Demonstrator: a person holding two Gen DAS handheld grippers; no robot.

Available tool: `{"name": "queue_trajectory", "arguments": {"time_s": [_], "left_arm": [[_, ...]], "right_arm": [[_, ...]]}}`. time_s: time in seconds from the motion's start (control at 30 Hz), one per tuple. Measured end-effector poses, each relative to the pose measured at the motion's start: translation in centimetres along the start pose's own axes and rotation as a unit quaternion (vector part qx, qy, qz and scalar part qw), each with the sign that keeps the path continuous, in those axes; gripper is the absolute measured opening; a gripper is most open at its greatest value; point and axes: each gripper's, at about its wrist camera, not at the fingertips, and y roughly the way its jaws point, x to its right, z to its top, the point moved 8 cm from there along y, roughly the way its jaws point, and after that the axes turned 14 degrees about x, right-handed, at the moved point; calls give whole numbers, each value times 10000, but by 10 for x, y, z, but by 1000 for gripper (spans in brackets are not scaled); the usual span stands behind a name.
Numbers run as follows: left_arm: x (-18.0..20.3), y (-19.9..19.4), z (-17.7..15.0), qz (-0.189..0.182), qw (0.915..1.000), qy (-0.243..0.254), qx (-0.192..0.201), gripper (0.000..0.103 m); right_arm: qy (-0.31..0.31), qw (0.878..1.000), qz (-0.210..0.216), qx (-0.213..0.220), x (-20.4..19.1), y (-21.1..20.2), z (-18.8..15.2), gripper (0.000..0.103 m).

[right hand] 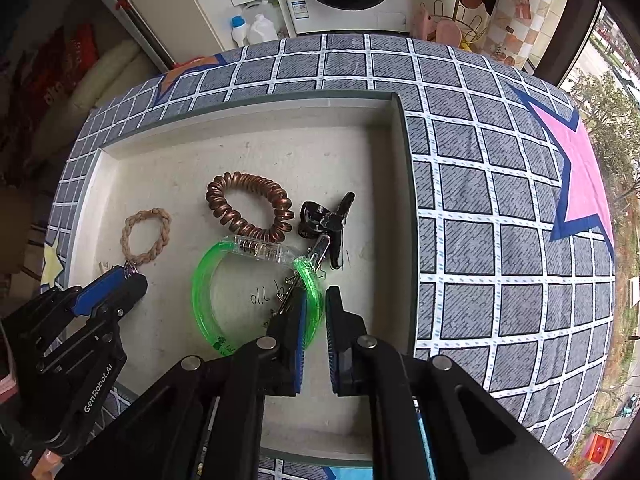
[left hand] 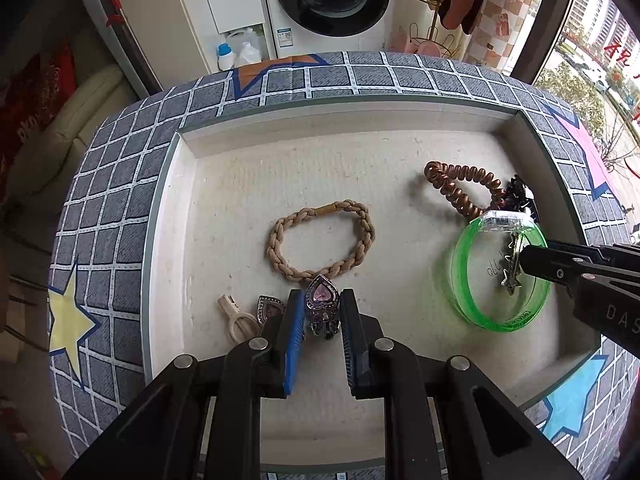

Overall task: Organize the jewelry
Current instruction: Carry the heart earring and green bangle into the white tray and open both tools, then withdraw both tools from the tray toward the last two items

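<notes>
Checked grey cloth (left hand: 120, 216) with coloured stars covers the table; a shallow cream tray (left hand: 188, 184) sits on it. In the tray: braided band (left hand: 320, 236) just ahead of the left tongs (left hand: 319, 308), green bangle (right hand: 208, 304) against the right tongs (right hand: 316, 308), copper coil (right hand: 248, 208) beyond.

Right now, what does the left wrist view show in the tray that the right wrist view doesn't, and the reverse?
Only the left wrist view: the purple heart-shaped gem clip between the left claw pads, a second heart-shaped clip and a cream plastic clip beside it.

Only the right wrist view: the whole black clip past the bangle, and the right claw open astride the bangle's rim.

Both: the beige braided hair tie, the copper spiral hair tie, the green translucent bangle, the cream tray.
</notes>
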Motion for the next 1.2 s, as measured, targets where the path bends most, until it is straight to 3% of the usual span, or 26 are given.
{"name": "queue_trajectory", "arguments": {"time_s": [0.03, 0.07, 0.1, 0.43, 0.53, 0.57, 0.6, 0.63, 0.7, 0.83, 0.93, 1.03, 1.07, 1.2], "left_arm": [[0, -1, 0, 7, 10000, 20, 5, 31], [0, -1, 1, 19, 10000, 38, 20, 31], [-1, 0, 2, 35, 10000, 53, 42, 31], [-3, -14, 12, -42, 9997, -58, 250, 31], [-7, -17, 14, -142, 9993, -205, 287, 32], [-6, -17, 14, -153, 9992, -231, 284, 39], [-8, -18, 15, -128, 9992, -243, 288, 74], [-10, -21, 16, -22, 9990, -259, 367, 102], [-14, -30, 21, 142, 9975, -242, 652, 103], [-15, -35, 22, 47, 9978, -301, 583, 103], [-18, -45, 23, 87, 9970, -303, 711, 103], [-20, -55, 21, 141, 9965, -252, 789, 103], [-21, -58, 21, 151, 9964, -238, 801, 103], [-22, -69, 12, 108, 9970, -250, 729, 103]], "right_arm": [[9, 10000, 4, -8, 0, -1, -1, 28], [26, 10000, 30, -7, 1, 0, 0, 43], [45, 10000, 60, 15, 0, -2, 0, 48], [372, 9985, 321, 238, -4, -17, 8, 49], [515, 9973, 399, 338, -3, -23, 10, 54], [554, 9969, 420, 368, -3, -24, 10, 57], [589, 9965, 440, 396, -2, -26, 11, 57], [617, 9962, 455, 416, -3, -29, 9, 58], [678, 9956, 487, 417, -3, -30, 9, 58], [780, 9946, 520, 452, 1, -35, 9, 58], [851, 9932, 580, 539, 3, -43, 10, 70], [905, 9918, 635, 641, 1, -52, 10, 73], [932, 9913, 644, 668, 0, -54, 9, 82], [1094, 9885, 713, 766, -3, -66, 7, 84]]}}
